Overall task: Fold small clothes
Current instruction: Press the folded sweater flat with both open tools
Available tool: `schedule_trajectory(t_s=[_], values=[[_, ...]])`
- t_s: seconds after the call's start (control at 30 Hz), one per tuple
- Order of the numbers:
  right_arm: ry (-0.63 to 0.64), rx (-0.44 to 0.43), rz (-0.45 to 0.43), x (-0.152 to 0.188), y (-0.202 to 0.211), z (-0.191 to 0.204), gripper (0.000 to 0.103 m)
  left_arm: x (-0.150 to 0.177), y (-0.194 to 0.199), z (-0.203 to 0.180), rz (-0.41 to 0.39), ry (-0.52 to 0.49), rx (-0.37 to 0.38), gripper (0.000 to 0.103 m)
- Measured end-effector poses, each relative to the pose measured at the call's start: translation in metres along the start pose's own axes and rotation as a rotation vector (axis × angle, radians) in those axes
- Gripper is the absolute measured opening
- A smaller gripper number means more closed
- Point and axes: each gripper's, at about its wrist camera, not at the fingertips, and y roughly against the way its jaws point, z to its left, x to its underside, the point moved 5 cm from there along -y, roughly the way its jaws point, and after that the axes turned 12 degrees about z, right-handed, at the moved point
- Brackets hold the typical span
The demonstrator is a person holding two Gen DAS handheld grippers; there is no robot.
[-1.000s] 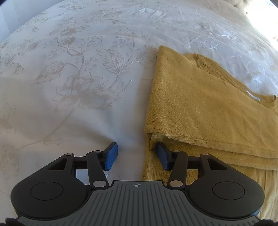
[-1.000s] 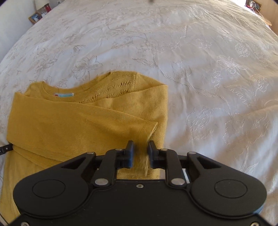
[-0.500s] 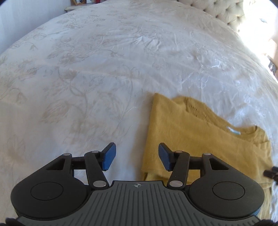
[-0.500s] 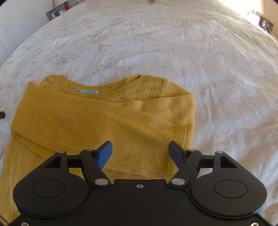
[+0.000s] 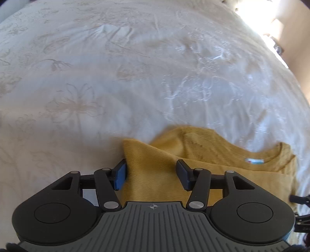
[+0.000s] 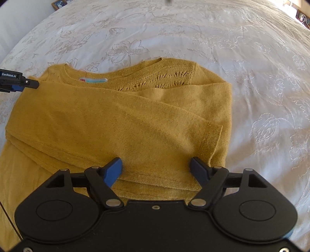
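Note:
A mustard-yellow knit sweater (image 6: 120, 120) lies flat on the bed, neckline and label away from me, both sleeves folded across its front. In the left wrist view the sweater (image 5: 203, 160) shows its left shoulder and collar. My left gripper (image 5: 151, 175) is open and empty, its jaws straddling the sweater's upper left corner. It also shows at the left edge of the right wrist view (image 6: 19, 83). My right gripper (image 6: 157, 170) is wide open and empty, just above the folded sleeve near its cuff.
A white bedspread (image 6: 251, 64) with embroidered flowers covers the whole bed (image 5: 96, 77). Picture frames (image 6: 59, 3) stand beyond the far edge. Bright sunlight falls at the right of the left wrist view.
My right gripper opened and let go of the sleeve cuff, which now lies across the sweater. My left gripper moved up from the sleeve fold to the shoulder corner, staying open.

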Motion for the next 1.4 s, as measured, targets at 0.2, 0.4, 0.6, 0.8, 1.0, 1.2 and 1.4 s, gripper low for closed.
schedule_trajectory(t_s=[0.2,0.4,0.6,0.8,1.0,1.2,1.4], values=[[0.0,-0.009,-0.01,0.0,-0.002,-0.001,0.083,0.02,0.022,-0.028,-0.098,-0.124,0.106,0.051],[-0.003,-0.017,-0.013,0.001,-0.002,-0.002,0.085,0.02,0.053,-0.027,-0.271,-0.087,0.119,0.052],[-0.008,-0.021,-0.015,0.0,-0.002,-0.001,0.086,0.009,0.061,-0.017,-0.309,-0.054,-0.041,0.053],[-0.009,-0.022,-0.014,0.0,-0.002,-0.001,0.087,-0.002,0.031,-0.02,-0.192,-0.135,-0.22,0.053],[-0.009,-0.027,-0.012,0.0,-0.002,-0.001,0.087,-0.007,-0.008,0.0,-0.056,-0.138,-0.453,0.055],[-0.015,-0.035,-0.018,0.0,-0.003,-0.001,0.089,-0.002,0.002,0.015,-0.075,-0.034,-0.454,0.059],[-0.019,-0.04,-0.017,-0.001,-0.003,-0.001,0.092,-0.001,0.008,-0.008,-0.125,-0.157,-0.417,0.059]])
